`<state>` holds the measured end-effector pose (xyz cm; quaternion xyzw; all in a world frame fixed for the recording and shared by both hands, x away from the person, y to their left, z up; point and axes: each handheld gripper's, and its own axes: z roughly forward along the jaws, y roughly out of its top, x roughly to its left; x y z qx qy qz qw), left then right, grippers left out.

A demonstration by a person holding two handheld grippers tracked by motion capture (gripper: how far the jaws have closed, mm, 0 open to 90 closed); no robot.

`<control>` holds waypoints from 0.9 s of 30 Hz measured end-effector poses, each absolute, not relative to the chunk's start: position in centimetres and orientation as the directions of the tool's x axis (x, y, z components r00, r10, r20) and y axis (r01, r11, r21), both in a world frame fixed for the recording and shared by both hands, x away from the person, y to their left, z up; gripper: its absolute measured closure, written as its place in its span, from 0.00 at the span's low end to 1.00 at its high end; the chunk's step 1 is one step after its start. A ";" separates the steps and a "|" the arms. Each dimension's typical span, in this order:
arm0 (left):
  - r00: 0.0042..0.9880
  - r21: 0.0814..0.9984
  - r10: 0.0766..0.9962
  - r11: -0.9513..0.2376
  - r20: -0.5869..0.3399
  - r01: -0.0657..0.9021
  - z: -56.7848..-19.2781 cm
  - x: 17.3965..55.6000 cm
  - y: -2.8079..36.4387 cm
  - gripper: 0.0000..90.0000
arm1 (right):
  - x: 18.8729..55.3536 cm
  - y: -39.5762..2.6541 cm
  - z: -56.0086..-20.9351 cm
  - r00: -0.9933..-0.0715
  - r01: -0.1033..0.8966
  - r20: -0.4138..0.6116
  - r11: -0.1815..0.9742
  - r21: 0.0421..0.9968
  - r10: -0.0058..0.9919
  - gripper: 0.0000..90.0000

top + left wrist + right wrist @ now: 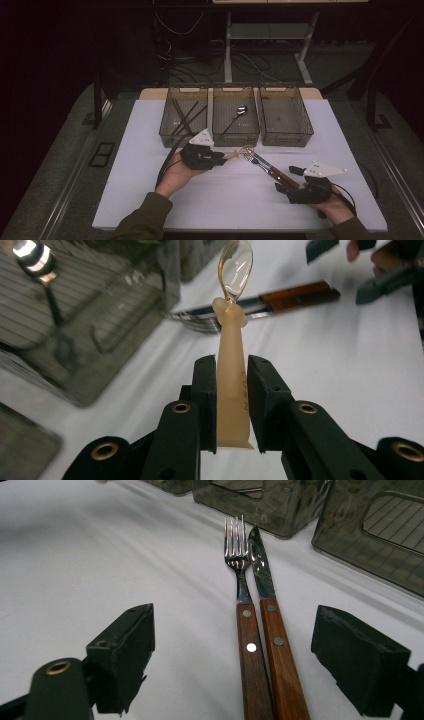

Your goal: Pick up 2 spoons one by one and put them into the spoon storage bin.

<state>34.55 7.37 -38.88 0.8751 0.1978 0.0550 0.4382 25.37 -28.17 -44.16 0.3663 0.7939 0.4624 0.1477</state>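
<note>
The left tongs (231,405) are clenched on the flat peach-coloured plastic handle of a small spoon with a clear, gold-rimmed bowl (233,340), gripping it low on the handle so the bowl sticks out well ahead of the jaws. In the high view that spoon (239,153) hangs above the white desk (150,125), just in front of the middle one of three smoky translucent plastic bins (235,116). That middle bin already holds a dark-handled metal spoon (236,114), so it seems the likely place for this one.

To do the step well, I would carry the small spoon forward over the near wall of the middle bin with the bowl leading, keeping the handle level so the tip does not catch the rim. Once the whole length is inside the walls, lower it near the ribbed floor and only then release, so it does not bounce out or land on the other spoon's bowl.

The right tongs (250,665) stand wide apart and released, grasping nothing. Between their jaws on the desk, nearer the person than the middle bin, lie a steel fork with a riveted wooden handle (243,610) and a matching wooden-handled knife (270,625), side by side and touching. The right hand (335,207) should stay low and clear of the left arm's path.
</note>
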 end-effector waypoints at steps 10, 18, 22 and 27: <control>0.876 0.795 0.480 -0.520 -0.031 0.313 -36.1 37.9 6.4 0.82 | 25.4 -28.3 -44.1 -0.685 0.445 0.113 0.291 0.847 0.720 0.20; 0.829 0.777 0.557 -0.503 -0.043 0.379 -35.3 41.2 5.6 0.82 | 25.3 -28.2 -44.0 -0.688 0.443 0.116 0.288 0.849 0.717 0.20; 0.803 0.765 0.593 -0.491 -0.057 0.416 -35.4 42.8 5.2 0.82 | 25.3 -28.2 -44.0 -0.688 0.443 0.117 0.287 0.849 0.716 0.20; 0.765 0.740 0.638 -0.475 -0.084 0.477 -35.8 44.5 4.6 0.82 | 25.2 -28.2 -43.9 -0.689 0.441 0.118 0.286 0.851 0.715 0.20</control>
